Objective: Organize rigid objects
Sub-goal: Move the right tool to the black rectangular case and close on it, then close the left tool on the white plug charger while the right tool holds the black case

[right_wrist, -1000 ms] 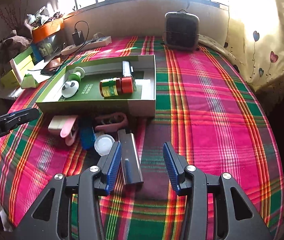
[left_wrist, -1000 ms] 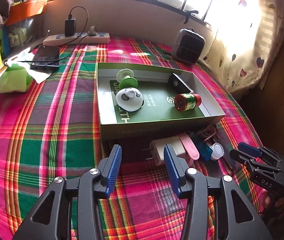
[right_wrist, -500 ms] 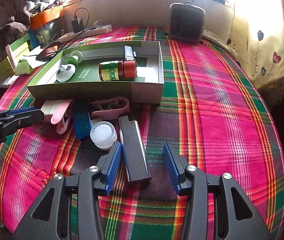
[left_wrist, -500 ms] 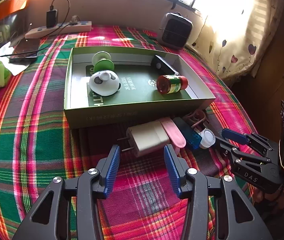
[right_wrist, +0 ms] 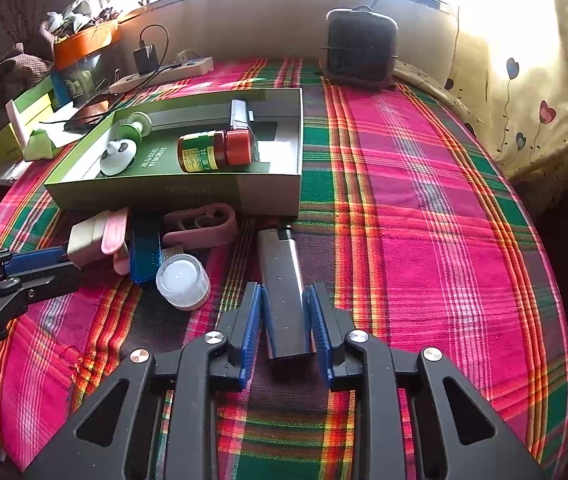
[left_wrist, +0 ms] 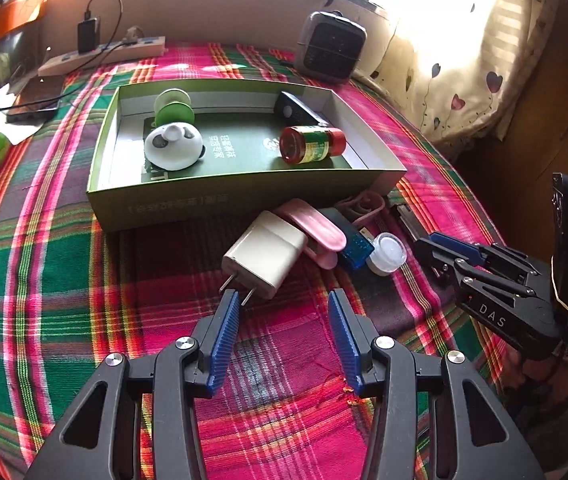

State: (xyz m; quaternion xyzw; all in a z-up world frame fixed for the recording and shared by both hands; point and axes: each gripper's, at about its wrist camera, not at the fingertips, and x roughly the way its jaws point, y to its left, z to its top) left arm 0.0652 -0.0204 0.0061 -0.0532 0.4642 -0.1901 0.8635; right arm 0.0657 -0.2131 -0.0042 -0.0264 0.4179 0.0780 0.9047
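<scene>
**Two grippers at the row before the green box**

Left of the green box's (left_wrist: 220, 200) front wall, the left gripper (left_wrist: 284, 300) gapes, its blue pad touching the white charger's (left_wrist: 264, 256) prongs. Rightward lie pink clip, blue stick, clear cap (all just beside each other). The right gripper (right_wrist: 284, 300) brackets the dark lighter (right_wrist: 282, 280), pads nearly touching it.

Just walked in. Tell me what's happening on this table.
A person with a gripper in each hand is sorting small items into the green box. The right gripper has its fingers on either side of a silver lighter on the plaid cloth; whether they already press on it cannot be told. The left gripper is open, just short of the white charger plug. A red-capped bottle, a panda toy and a few other items are in the box.
</scene>
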